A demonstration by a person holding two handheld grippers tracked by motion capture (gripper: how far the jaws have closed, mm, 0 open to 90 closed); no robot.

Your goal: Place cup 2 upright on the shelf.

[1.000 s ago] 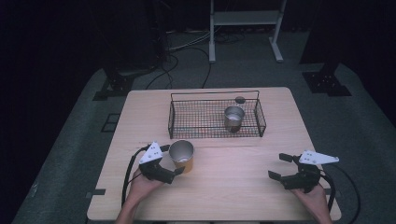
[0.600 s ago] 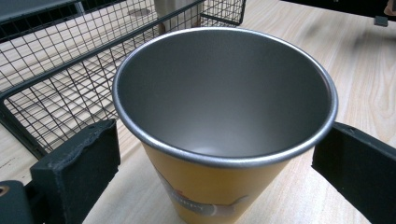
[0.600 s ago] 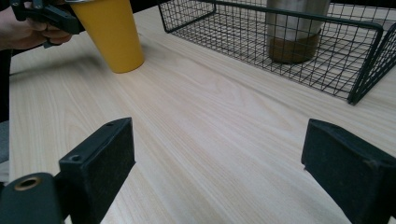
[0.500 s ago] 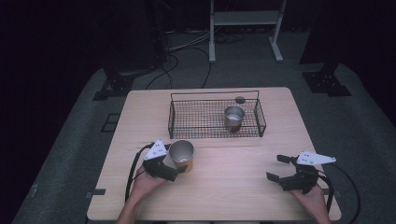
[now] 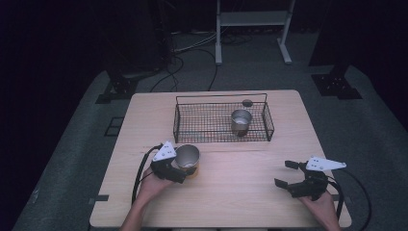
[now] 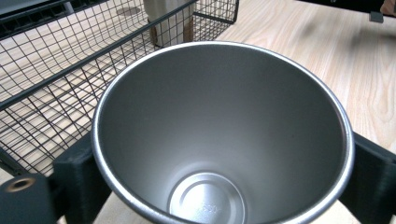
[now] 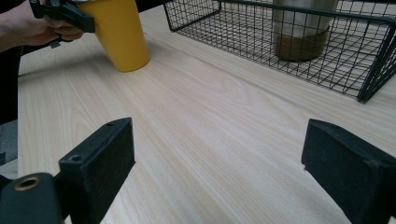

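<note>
Left claw (image 5: 185, 168) has just been closing round the yellow cup (image 5: 187, 159), steel inside, which stands on the desk (image 5: 240, 202) toward its near-left corner, just in front of the wire basket (image 5: 175, 122). From the left gripper view the cup's rim (image 6: 100, 154) sits between the jaws, pads at the wall on either side; looks like a grip on the cup, though I can't confirm how firm.

Right claw (image 5: 291, 175) is open, nothing between the jaws, resting near the desk's near-right corner, well apart from the cup.

Second cup (image 5: 240, 121) already stands upright in the basket, right of its middle, so my read is this one goes in beside it.

For the lift:
- The wall is tapered and smooth, so it could slide down out of the pads. Squeeze fully before raising.
- The right gripper view shows the cup slightly tilted; keep it upright.
- Clear the basket's near rail with the cup's base.
- Set down in the empty left half, away from the other cup.
</note>
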